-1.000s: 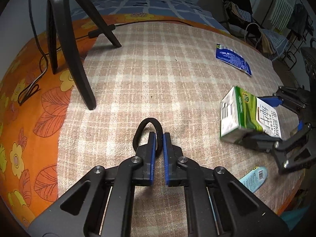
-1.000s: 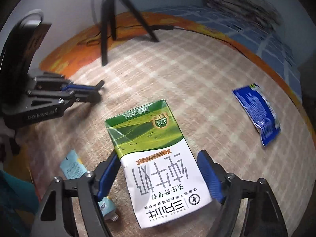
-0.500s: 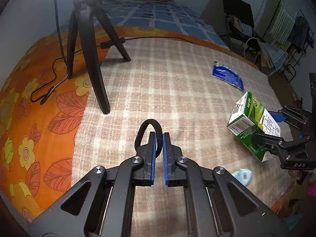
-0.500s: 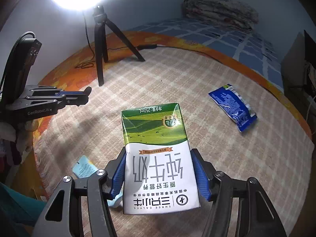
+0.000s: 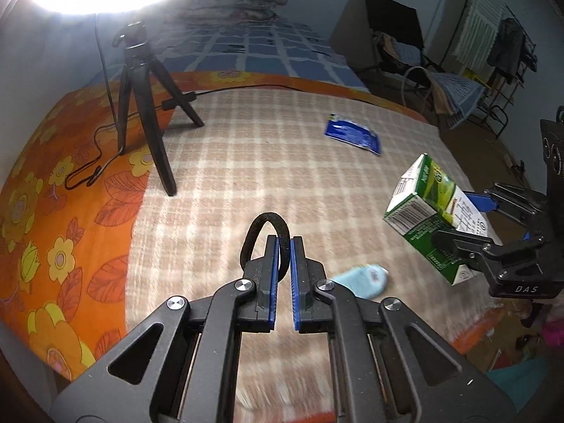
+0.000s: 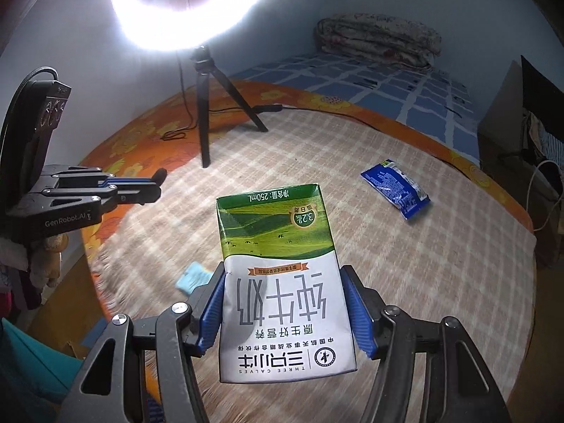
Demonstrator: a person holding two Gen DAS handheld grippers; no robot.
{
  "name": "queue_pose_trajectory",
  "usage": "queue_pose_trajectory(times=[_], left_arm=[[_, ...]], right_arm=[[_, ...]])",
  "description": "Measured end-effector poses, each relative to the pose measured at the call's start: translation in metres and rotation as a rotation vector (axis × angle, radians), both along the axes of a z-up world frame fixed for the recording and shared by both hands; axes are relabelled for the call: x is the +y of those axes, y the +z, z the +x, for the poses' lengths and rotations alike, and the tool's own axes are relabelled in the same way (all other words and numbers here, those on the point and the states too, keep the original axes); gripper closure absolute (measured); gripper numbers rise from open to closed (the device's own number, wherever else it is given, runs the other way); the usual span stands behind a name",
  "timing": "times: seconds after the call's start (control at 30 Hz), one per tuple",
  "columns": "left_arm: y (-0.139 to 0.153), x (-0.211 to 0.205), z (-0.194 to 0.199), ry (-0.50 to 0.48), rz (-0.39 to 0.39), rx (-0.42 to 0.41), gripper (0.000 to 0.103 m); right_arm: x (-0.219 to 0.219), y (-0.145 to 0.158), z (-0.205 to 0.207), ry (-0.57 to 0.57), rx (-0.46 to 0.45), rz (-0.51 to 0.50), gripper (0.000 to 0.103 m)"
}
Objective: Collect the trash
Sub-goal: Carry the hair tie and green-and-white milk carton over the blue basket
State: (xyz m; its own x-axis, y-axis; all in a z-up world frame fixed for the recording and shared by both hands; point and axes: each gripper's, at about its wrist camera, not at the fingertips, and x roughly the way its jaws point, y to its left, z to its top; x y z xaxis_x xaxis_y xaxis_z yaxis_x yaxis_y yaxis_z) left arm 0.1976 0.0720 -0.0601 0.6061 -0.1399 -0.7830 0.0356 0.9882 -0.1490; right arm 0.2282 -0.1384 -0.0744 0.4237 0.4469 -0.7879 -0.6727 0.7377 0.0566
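Observation:
A green and white milk carton (image 6: 278,246) hangs above the checked blanket (image 6: 423,264), and my right gripper (image 6: 283,273) is shut on its two sides. The left wrist view shows the same carton (image 5: 431,185) tilted in the right gripper (image 5: 461,222), at the right. My left gripper (image 5: 282,243) is shut on a black elastic loop (image 5: 268,215) that sticks out past its tips. In the right wrist view the left gripper (image 6: 155,179) is at the left, off the blanket. A blue wrapper (image 5: 352,134) and a small light blue packet (image 5: 363,278) lie on the blanket.
A black tripod (image 5: 141,105) with a bright ring light (image 6: 190,3) stands at the blanket's far left corner, its cable (image 5: 91,172) trailing over the orange flowered sheet. A folded quilt (image 6: 380,35) lies at the bed's far end. Chairs with clothes (image 5: 440,81) stand past the right edge.
The right gripper's jaws closed on the carton and lifted it off the blanket. Both grippers rose and drew back, the left one still shut on the black loop.

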Motion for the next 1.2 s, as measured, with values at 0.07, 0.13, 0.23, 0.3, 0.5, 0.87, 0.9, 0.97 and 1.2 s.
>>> queue_pose_trajectory(times=[0.07, 0.13, 0.23, 0.3, 0.5, 0.87, 0.9, 0.97, 1.2], left_arm=[[0.005, -0.007, -0.010, -0.014, 0.005, -0.007, 0.099], [0.012, -0.015, -0.021, -0.025, 0.002, -0.018, 0.099], [0.021, -0.025, -0.039, -0.040, -0.007, -0.029, 0.099], [0.025, -0.032, -0.050, -0.054, 0.002, -0.038, 0.099], [0.036, -0.059, -0.084, -0.101, 0.019, -0.064, 0.099], [0.028, -0.104, -0.136, -0.197, 0.037, -0.052, 0.099], [0.025, -0.108, -0.141, -0.204, 0.035, -0.046, 0.099], [0.020, -0.112, -0.147, -0.211, 0.029, -0.034, 0.099], [-0.009, -0.118, -0.170, -0.220, 0.026, 0.033, 0.099]], right_arm=[[-0.004, 0.004, -0.012, -0.008, -0.010, -0.003, 0.040], [-0.008, 0.008, -0.023, -0.014, -0.015, -0.003, 0.040], [-0.016, 0.015, -0.041, -0.022, -0.017, 0.005, 0.040], [-0.021, 0.020, -0.051, -0.027, -0.012, 0.012, 0.040], [-0.039, 0.028, -0.082, -0.060, -0.029, 0.011, 0.040], [-0.071, 0.026, -0.146, -0.130, -0.016, 0.035, 0.039], [-0.073, 0.024, -0.152, -0.133, -0.012, 0.037, 0.039], [-0.075, 0.021, -0.164, -0.135, -0.008, 0.036, 0.039], [-0.079, 0.002, -0.193, -0.134, 0.027, 0.045, 0.039]])
